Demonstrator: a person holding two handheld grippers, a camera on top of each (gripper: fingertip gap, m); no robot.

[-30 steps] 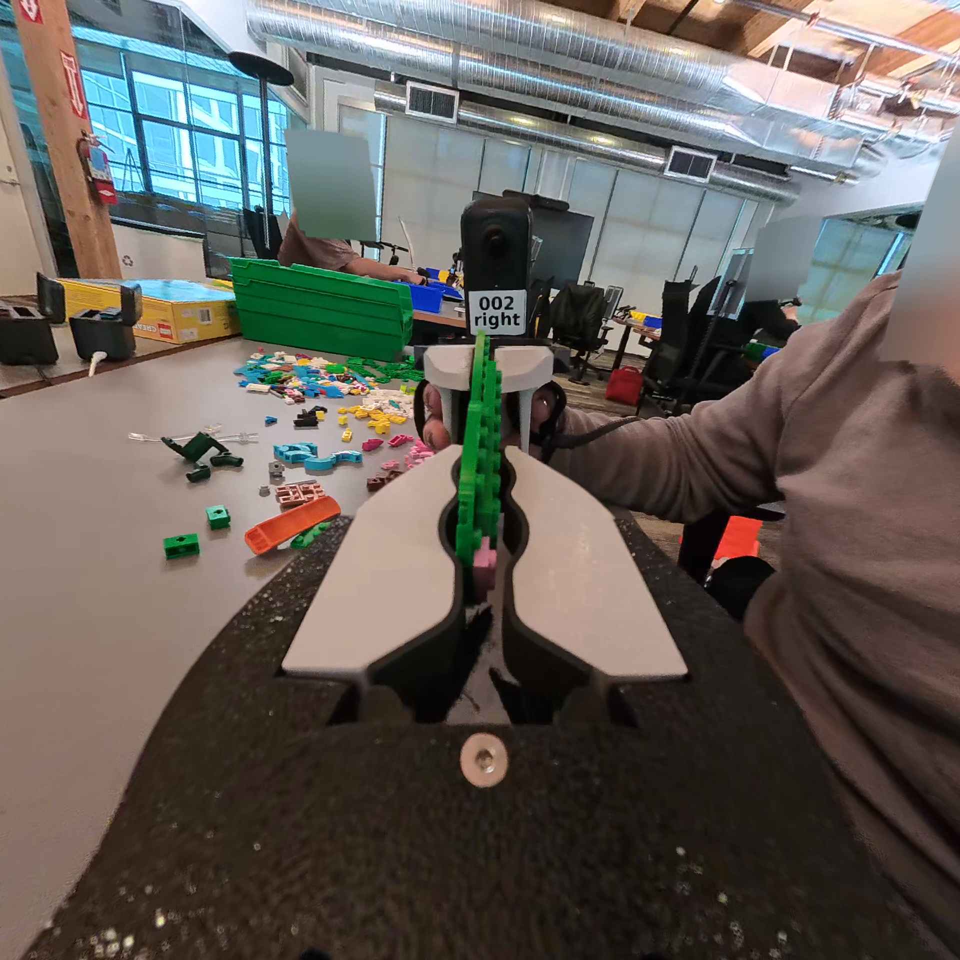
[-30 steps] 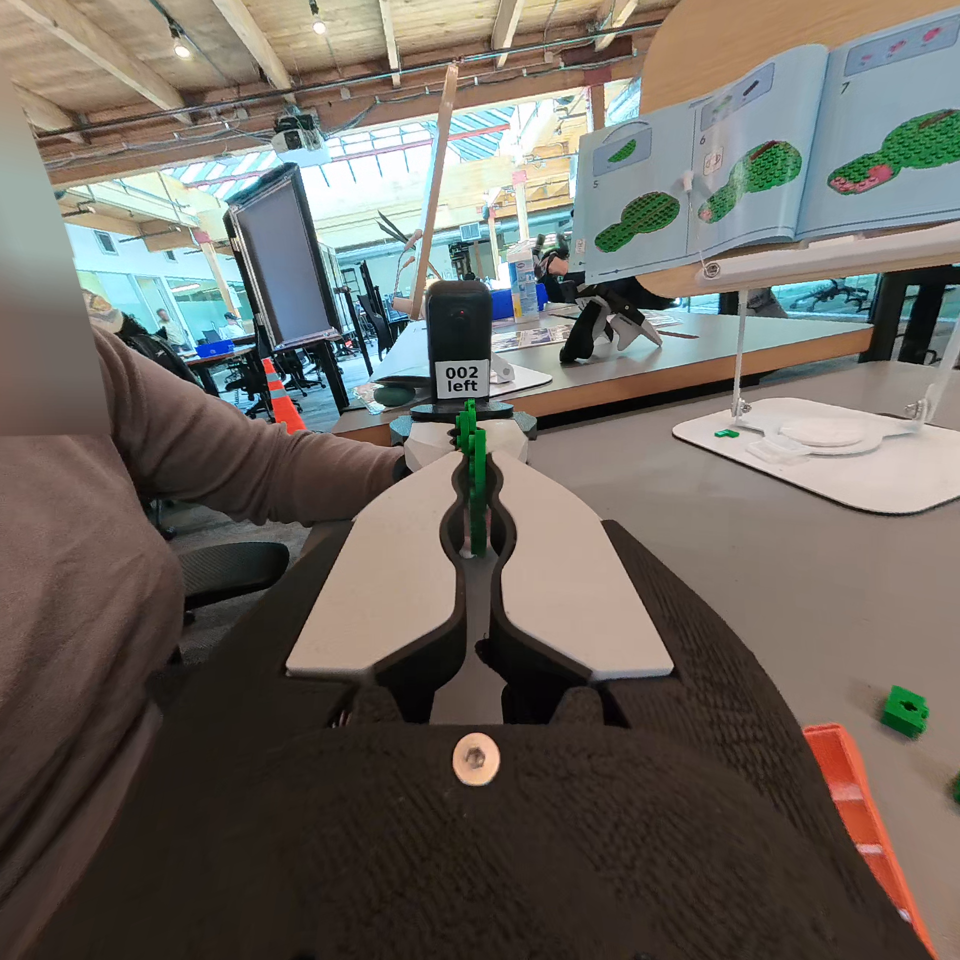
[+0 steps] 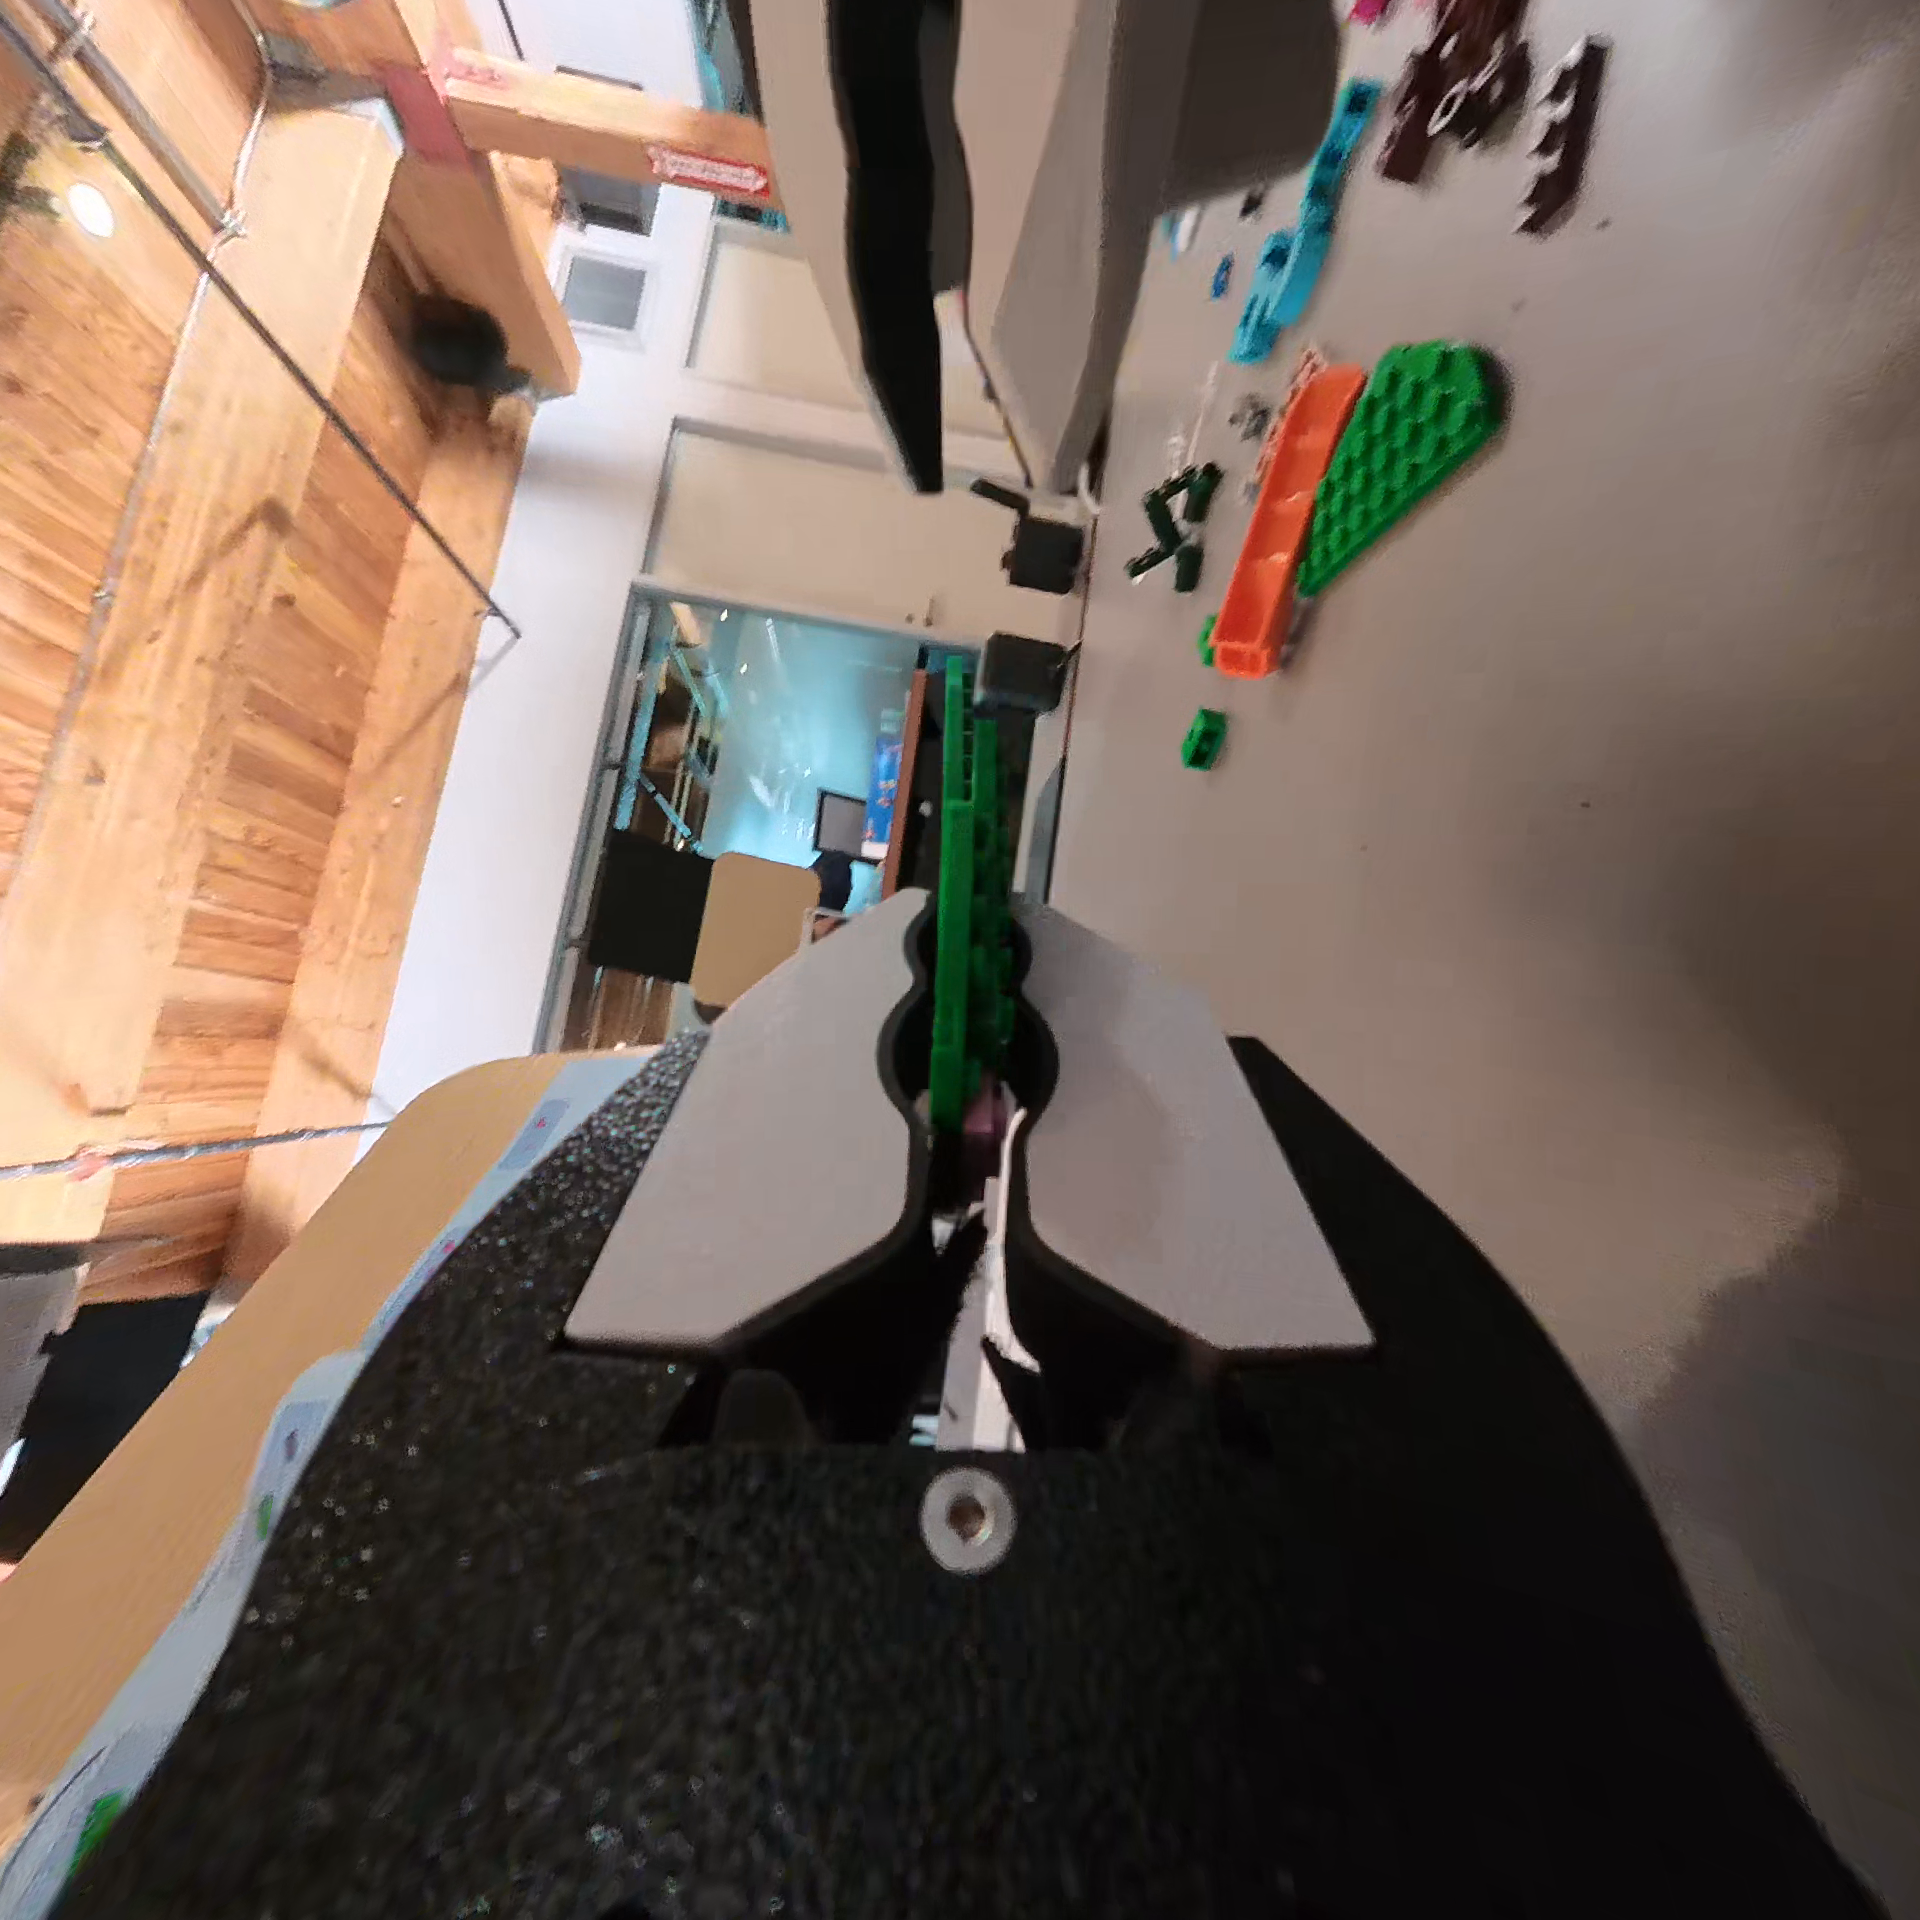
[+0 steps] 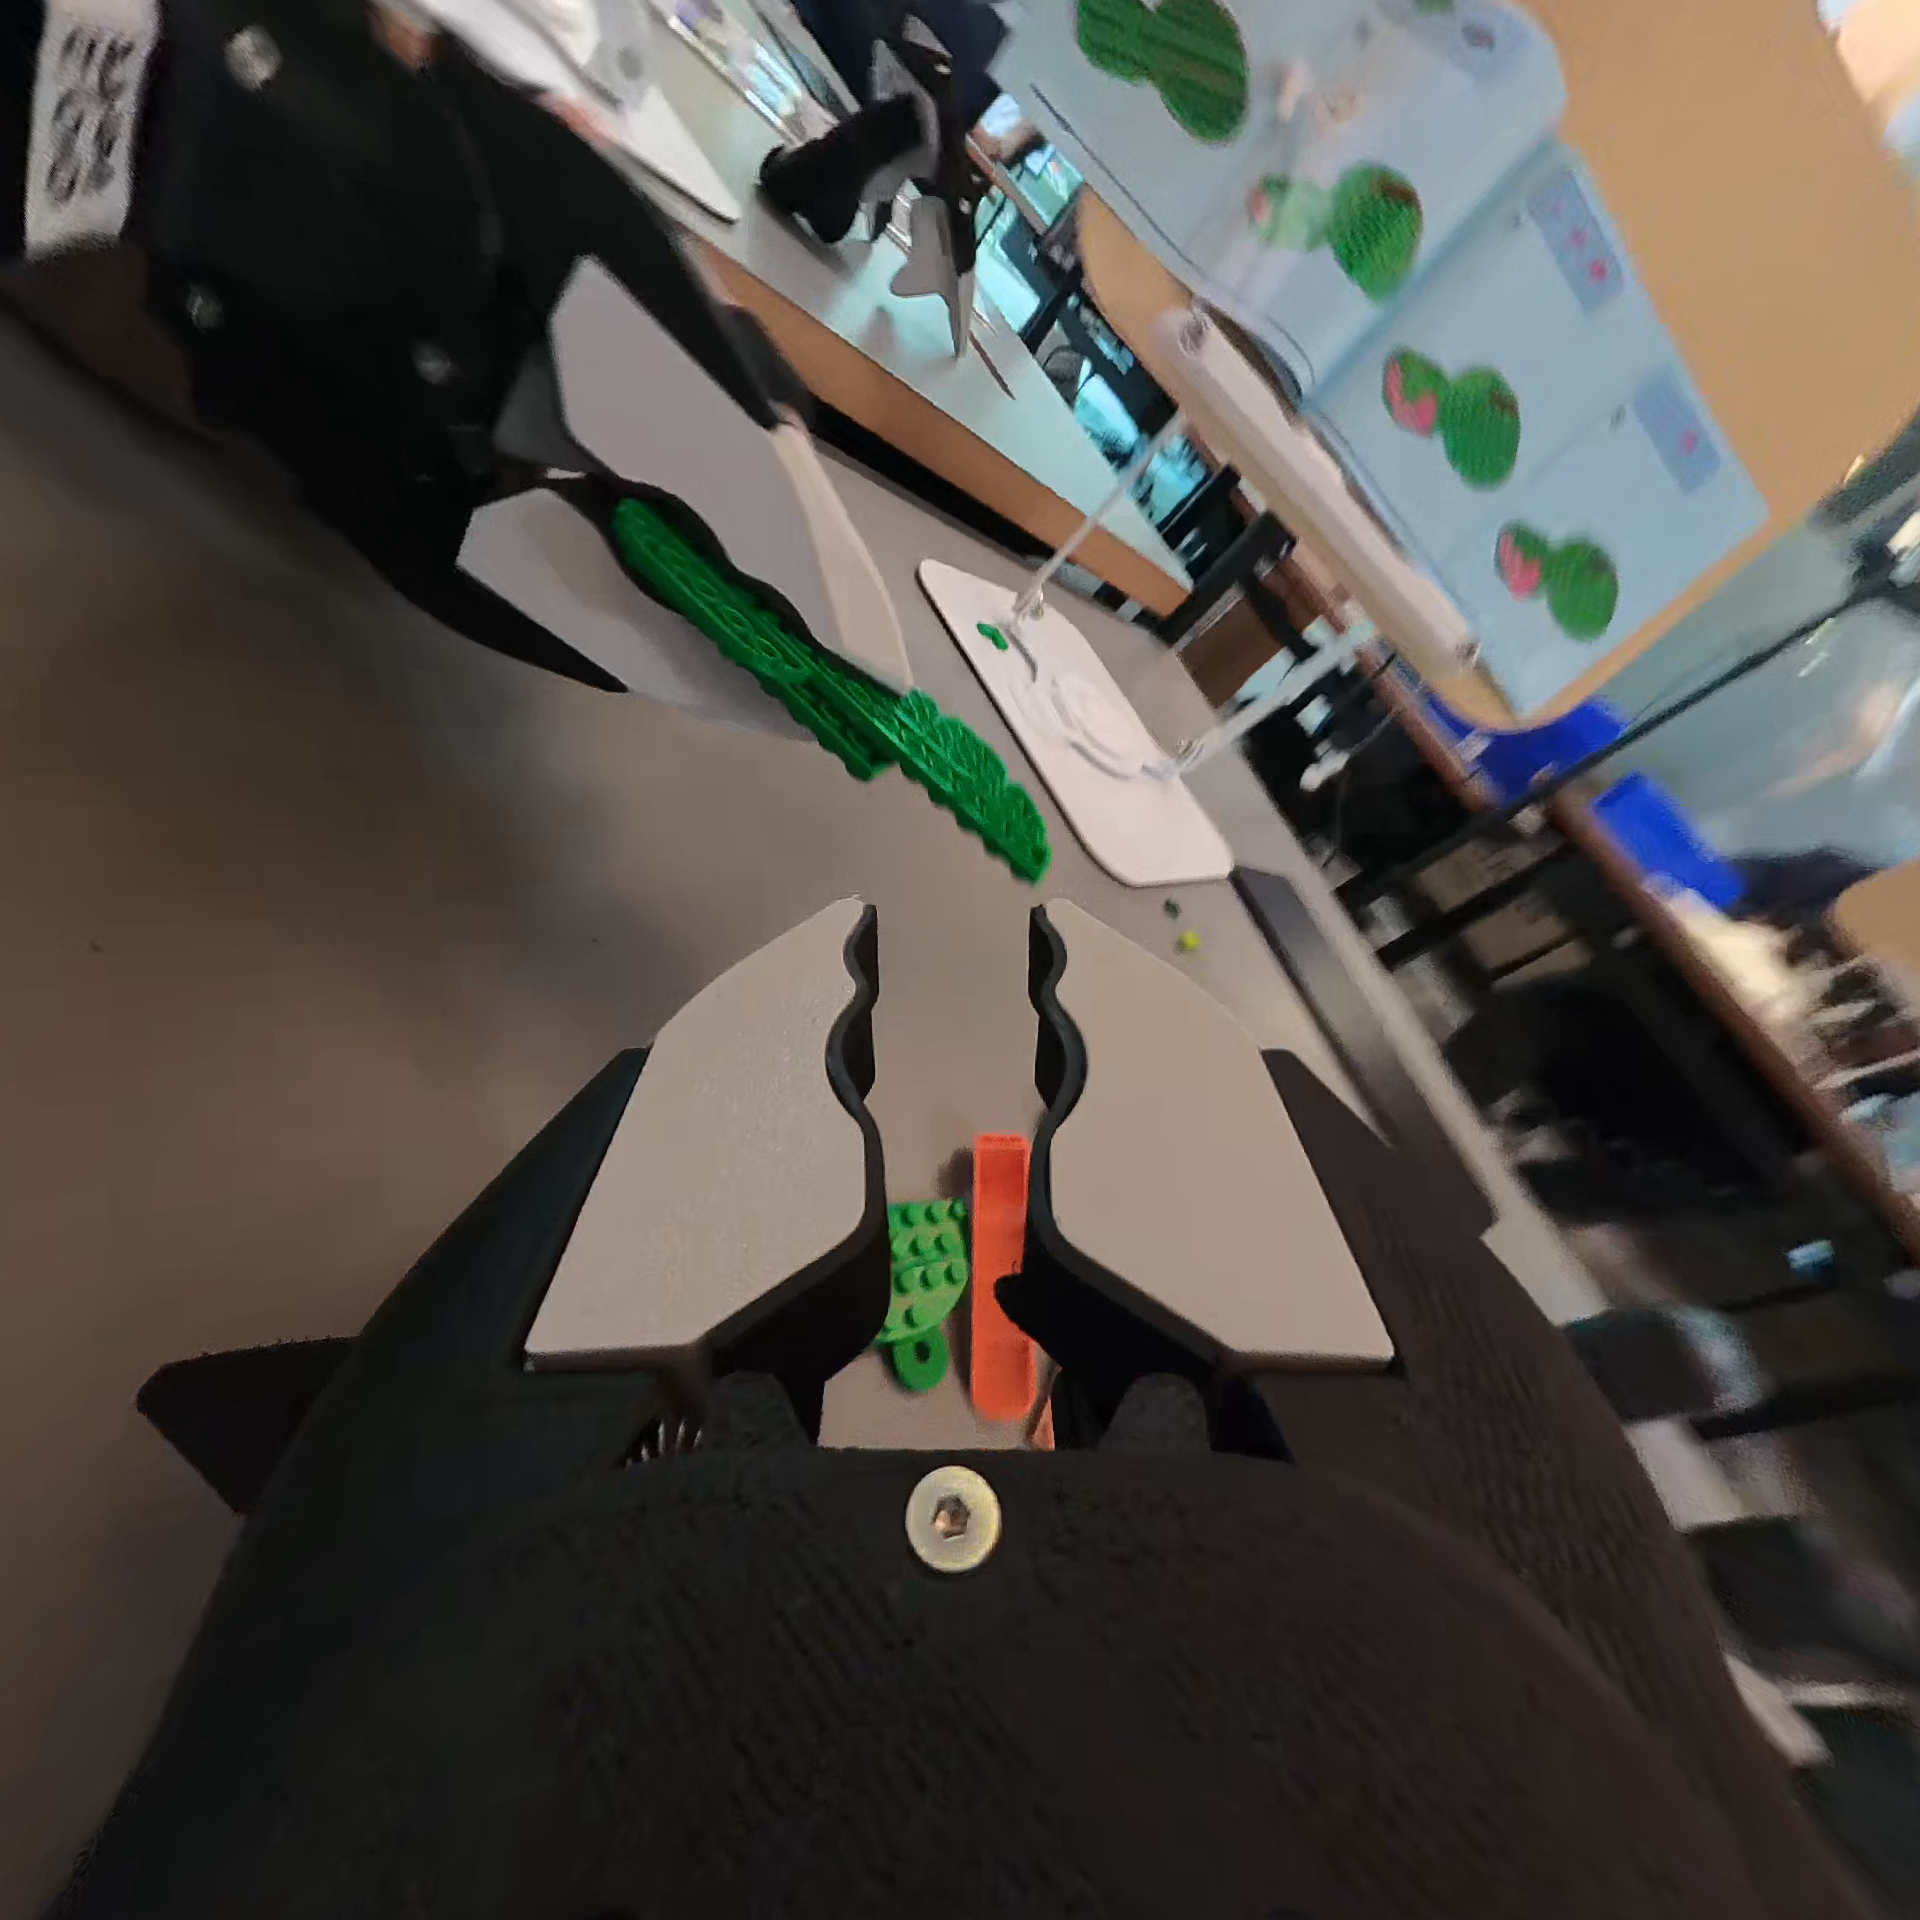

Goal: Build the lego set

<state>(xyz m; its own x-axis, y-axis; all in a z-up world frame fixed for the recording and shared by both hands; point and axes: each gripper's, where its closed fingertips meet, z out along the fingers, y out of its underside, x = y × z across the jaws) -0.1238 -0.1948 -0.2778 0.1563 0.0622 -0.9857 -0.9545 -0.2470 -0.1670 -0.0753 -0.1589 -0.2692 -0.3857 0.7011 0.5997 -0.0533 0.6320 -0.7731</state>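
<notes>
Between the fingers of the left tool (image 3: 971,920) sits the green plate assembly (image 3: 971,914), clamped edge-on so the left wrist view shows only its thin side, with a small pink piece (image 3: 982,1127) at its near end. From the right wrist view the same assembly (image 4: 831,691) shows as a long, wavy-edged strip of bright green plates stacked in layers, held clear of the grey table (image 4: 260,831) and reaching toward the white stand base (image 4: 1101,790) of the instruction booklet (image 4: 1455,343).

The right tool (image 4: 948,920) has its fingers apart with nothing between them; it hangs over a loose green wedge plate (image 4: 925,1278) and an orange brick separator (image 4: 1000,1268) lying side by side on the table (studs up on the plate). Farther along the table in the left wrist view lie turquoise pieces (image 3: 1294,249), dark brown pieces (image 3: 1475,94) and a small green brick (image 3: 1203,740).
</notes>
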